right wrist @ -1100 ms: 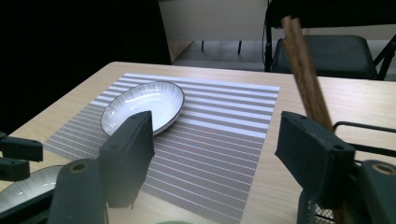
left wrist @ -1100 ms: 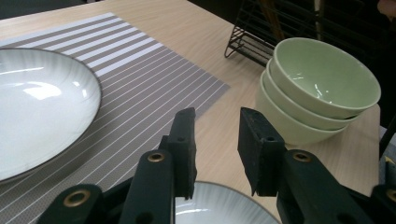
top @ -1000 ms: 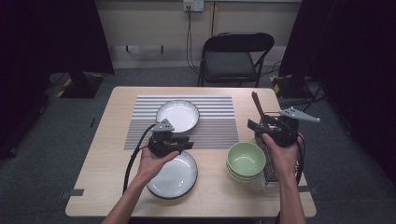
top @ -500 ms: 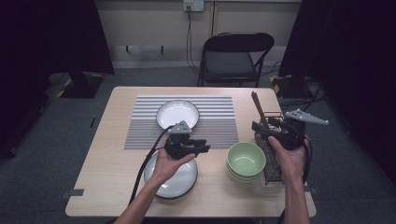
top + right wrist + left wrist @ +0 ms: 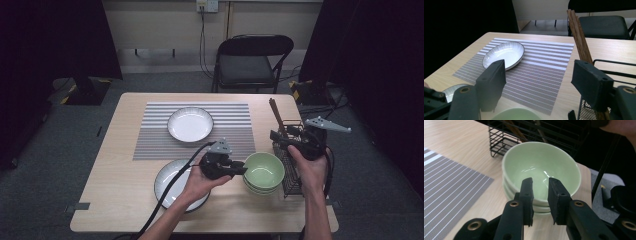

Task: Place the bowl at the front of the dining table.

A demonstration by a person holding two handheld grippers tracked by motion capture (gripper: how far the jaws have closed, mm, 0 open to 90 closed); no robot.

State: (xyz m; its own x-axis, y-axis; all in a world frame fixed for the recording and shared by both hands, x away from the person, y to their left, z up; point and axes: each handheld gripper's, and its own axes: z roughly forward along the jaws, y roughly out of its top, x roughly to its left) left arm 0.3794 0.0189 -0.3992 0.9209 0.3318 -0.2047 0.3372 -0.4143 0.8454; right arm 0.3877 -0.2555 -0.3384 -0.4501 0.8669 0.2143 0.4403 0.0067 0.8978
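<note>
A stack of pale green bowls (image 5: 264, 170) (image 5: 541, 167) stands at the front right of the table. My left gripper (image 5: 241, 170) (image 5: 541, 181) points right at the stack, its tips just short of the near rim. Its jaws have just been closing and now stand a narrow gap apart, with nothing between them. My right gripper (image 5: 278, 136) (image 5: 541, 75) is wide open above the black wire rack (image 5: 292, 165) (image 5: 614, 62), which holds brown chopsticks (image 5: 276, 116) (image 5: 579, 40). No object sits between its jaws.
A white dark-rimmed plate (image 5: 190, 124) (image 5: 504, 53) lies on the grey striped mat (image 5: 150, 140) (image 5: 544, 67). A second plate (image 5: 167, 182) lies at the front, partly under my left hand. A black folding chair (image 5: 255, 60) stands behind the table.
My left gripper has travelled right from above the front plate to the green bowls, and its jaws have narrowed. The right gripper has stayed over the rack.
</note>
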